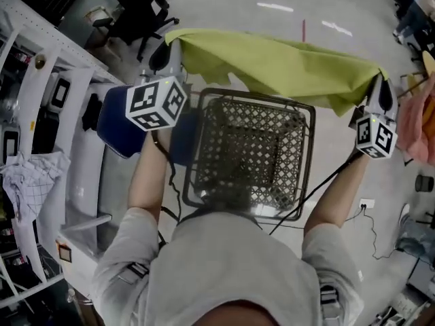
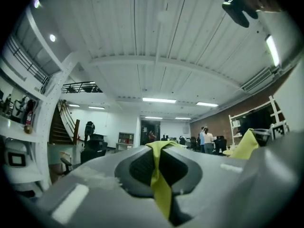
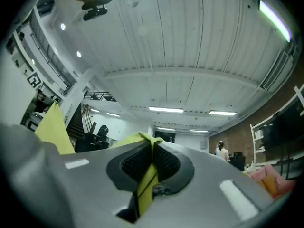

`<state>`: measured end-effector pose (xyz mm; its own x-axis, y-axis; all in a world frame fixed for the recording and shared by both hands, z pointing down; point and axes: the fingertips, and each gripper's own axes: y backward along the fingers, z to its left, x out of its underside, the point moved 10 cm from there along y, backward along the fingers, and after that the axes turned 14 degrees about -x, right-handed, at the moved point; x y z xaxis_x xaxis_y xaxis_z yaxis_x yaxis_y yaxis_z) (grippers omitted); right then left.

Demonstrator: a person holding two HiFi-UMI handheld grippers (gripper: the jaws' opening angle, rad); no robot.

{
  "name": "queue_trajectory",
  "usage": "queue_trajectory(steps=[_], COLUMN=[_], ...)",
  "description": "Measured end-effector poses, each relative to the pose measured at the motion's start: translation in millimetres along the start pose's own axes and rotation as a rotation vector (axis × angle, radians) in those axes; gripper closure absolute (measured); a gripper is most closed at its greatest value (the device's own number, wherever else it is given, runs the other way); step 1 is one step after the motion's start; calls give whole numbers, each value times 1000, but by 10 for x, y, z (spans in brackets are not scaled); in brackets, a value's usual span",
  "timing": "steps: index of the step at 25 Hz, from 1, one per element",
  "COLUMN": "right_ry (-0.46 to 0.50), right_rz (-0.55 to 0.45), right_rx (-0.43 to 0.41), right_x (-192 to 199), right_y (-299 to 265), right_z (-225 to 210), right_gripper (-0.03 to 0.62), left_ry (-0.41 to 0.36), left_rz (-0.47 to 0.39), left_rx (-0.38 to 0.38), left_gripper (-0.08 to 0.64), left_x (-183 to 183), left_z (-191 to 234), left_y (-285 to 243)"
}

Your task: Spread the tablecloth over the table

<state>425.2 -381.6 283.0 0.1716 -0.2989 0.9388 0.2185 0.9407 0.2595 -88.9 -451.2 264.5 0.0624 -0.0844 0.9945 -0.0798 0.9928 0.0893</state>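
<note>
1. Tablecloth (image 1: 272, 66), yellow-green: held aloft and stretched between both grippers, hanging above a wire basket (image 1: 251, 155).
2. Left gripper (image 1: 168, 46): jaws clamped on 1 corner of the cloth.
3. Right gripper (image 1: 379, 87): jaws clamped on the opposite corner.
4. Step, as judged: the cloth is opened out in the air and lies on no table yet.
5. Next move calls for: both grips firm, top edge taut, cloth lowered flat across the tabletop.

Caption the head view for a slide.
Left gripper and right gripper hold a yellow-green tablecloth stretched above a wire basket.
</note>
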Motion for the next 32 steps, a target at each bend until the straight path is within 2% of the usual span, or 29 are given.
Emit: queue_trajectory(steps=[6, 11, 15, 21, 28, 30, 32], right_ry=[-36, -20, 26, 15, 115, 112, 98], right_rz=[96, 191, 272, 348, 446, 441, 435], right_rx=[3, -43, -58, 67, 193, 217, 197], right_x=[209, 369, 407, 396, 217, 190, 226], right_y=[327, 591, 700, 1121, 1748, 1804, 1726], right_z=[-42, 128, 218, 112, -611, -765, -800], right_gripper=[578, 578, 578, 580, 580, 580, 578], left_ry=[-31, -92, -85, -73, -94, -105, -90], left_rz=[75, 141, 160, 165, 148, 158, 179], left_rx=[-119, -113, -118, -19, 176, 197, 178], left_gripper=[534, 535, 534, 534, 534, 534, 534], left_x=[283, 557, 657, 755, 808, 826, 841], left_z=[543, 711, 761, 448, -428, -605, -620], left_y=[230, 437, 617, 752, 510, 469, 439])
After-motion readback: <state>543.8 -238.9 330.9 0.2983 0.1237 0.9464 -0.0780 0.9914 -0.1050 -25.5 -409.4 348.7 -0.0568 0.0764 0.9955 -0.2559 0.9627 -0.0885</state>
